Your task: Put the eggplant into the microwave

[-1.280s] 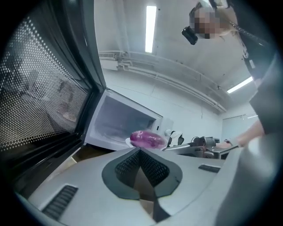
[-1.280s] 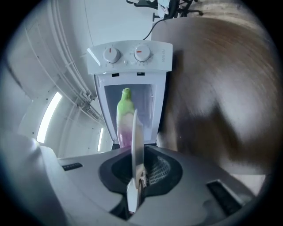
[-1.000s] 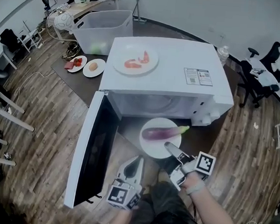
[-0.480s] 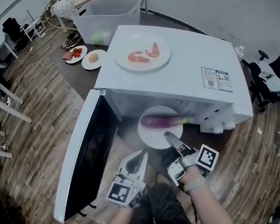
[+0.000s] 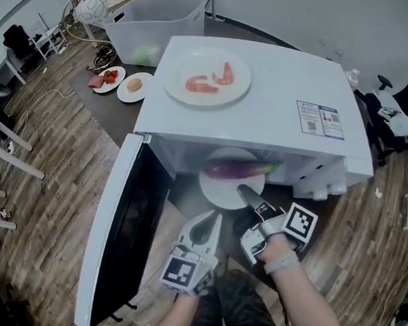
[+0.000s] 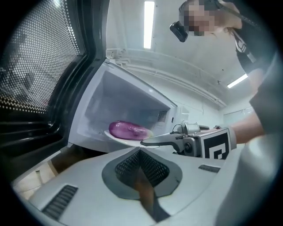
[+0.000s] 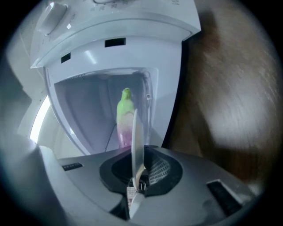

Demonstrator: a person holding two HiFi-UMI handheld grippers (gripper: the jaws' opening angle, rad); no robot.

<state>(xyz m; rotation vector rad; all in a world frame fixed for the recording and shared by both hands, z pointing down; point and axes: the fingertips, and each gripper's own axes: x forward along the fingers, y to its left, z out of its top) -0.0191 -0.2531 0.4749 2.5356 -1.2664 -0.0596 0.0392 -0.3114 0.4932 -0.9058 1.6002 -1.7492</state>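
Observation:
A purple eggplant (image 5: 233, 169) with a green stem lies on a white plate (image 5: 217, 189). My right gripper (image 5: 244, 193) is shut on the plate's near rim and holds it level at the mouth of the open white microwave (image 5: 265, 100), the far half under the top edge. The right gripper view shows the plate (image 7: 135, 137) edge-on between the jaws, with the eggplant (image 7: 124, 117) beyond and the cavity behind. My left gripper (image 5: 211, 220) is shut and empty, just left of the plate. Its view shows the eggplant (image 6: 126, 129), the plate (image 6: 116, 137) and the right gripper (image 6: 148, 142).
The microwave door (image 5: 125, 230) swings wide open to the left. A plate of shrimp (image 5: 207, 76) rests on the microwave's top. Behind stand a clear bin (image 5: 155, 28) and two small food plates (image 5: 119, 83) on a dark table. An office chair (image 5: 398, 114) is at far right.
Both grippers have moved forward toward the microwave. The plate with the eggplant has gone from in front of the opening to partly inside it.

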